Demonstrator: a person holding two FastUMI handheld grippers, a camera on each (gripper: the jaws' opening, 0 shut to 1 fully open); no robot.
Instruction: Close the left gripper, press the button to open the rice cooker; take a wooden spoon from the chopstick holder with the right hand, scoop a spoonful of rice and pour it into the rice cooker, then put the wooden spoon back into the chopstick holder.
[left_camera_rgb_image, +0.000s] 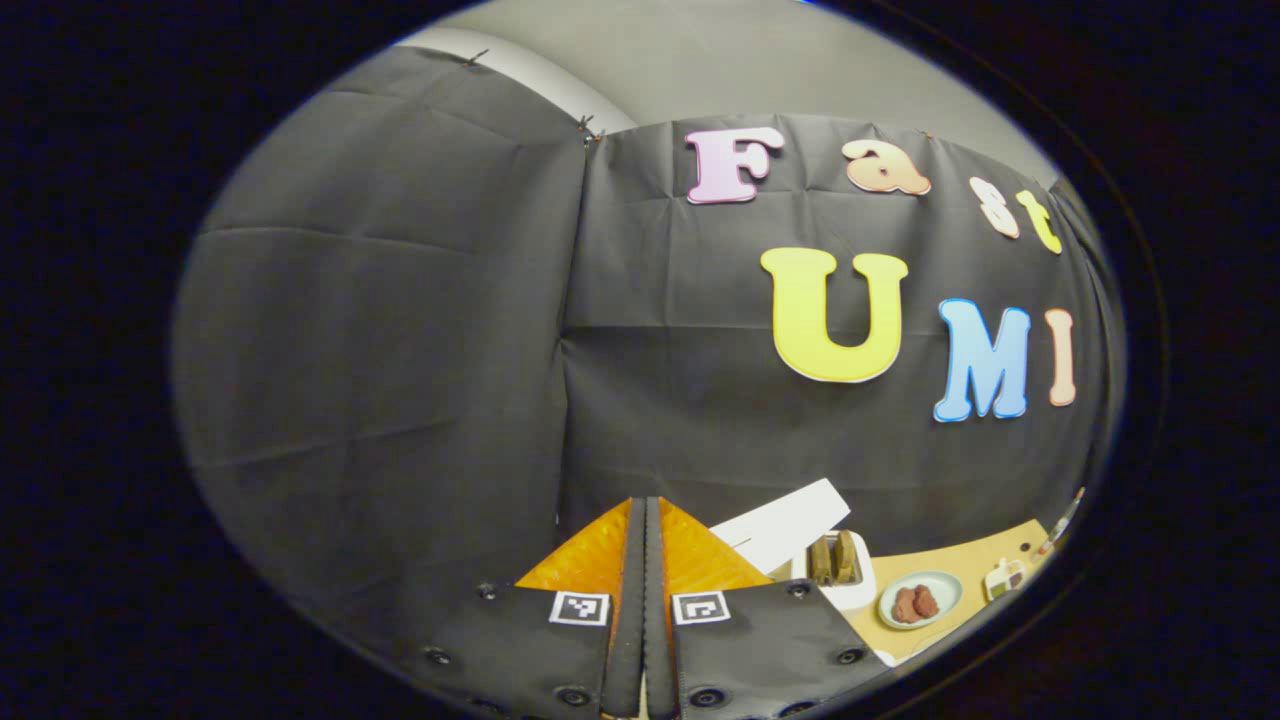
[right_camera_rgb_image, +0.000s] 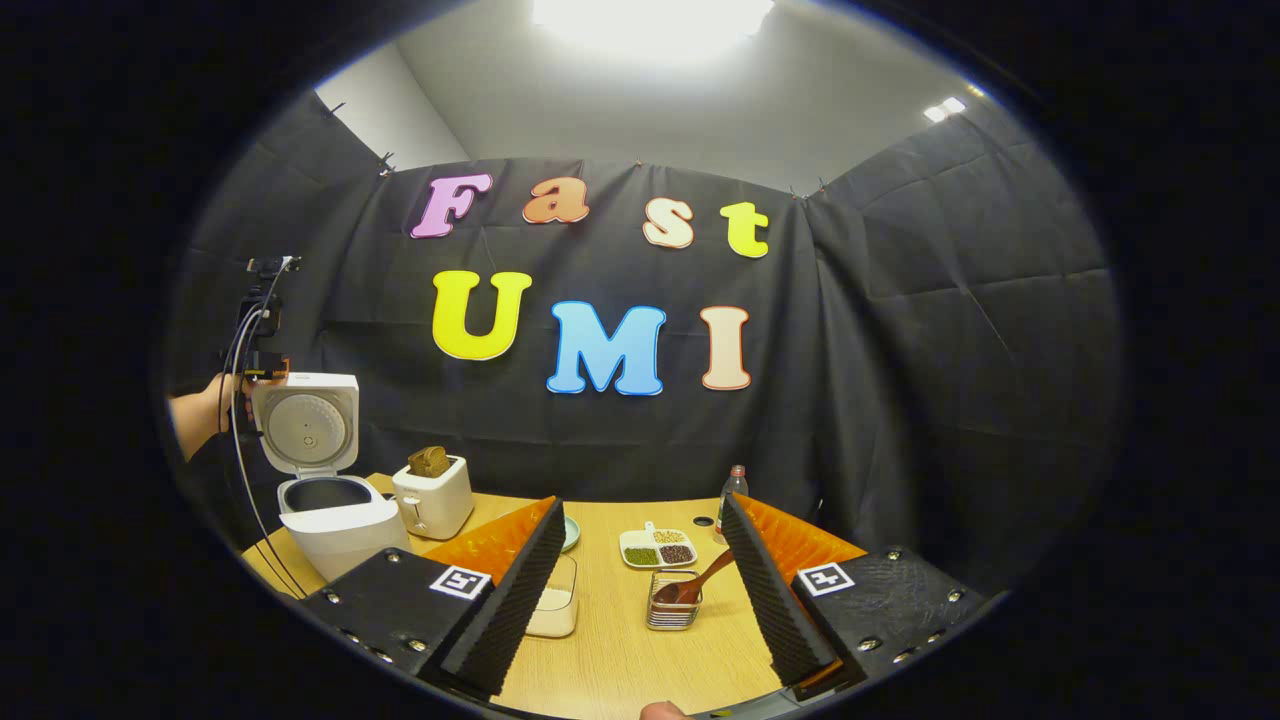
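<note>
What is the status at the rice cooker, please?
Left claw shut, right claw open. Rice cooker lid up. Wooden spoon in holder, path clear.

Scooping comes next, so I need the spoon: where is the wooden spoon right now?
In the right gripper view, the wooden spoon leans in the chopstick holder on the table, between the open right gripper's fingers, just before the divided grain dish.

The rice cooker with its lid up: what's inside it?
The rice cooker stands open, its lid tipped back. Inside, a dark pot rim shows. Its bottom, and whether any rice lies in it, is hidden by the front wall from the right gripper view.
</note>
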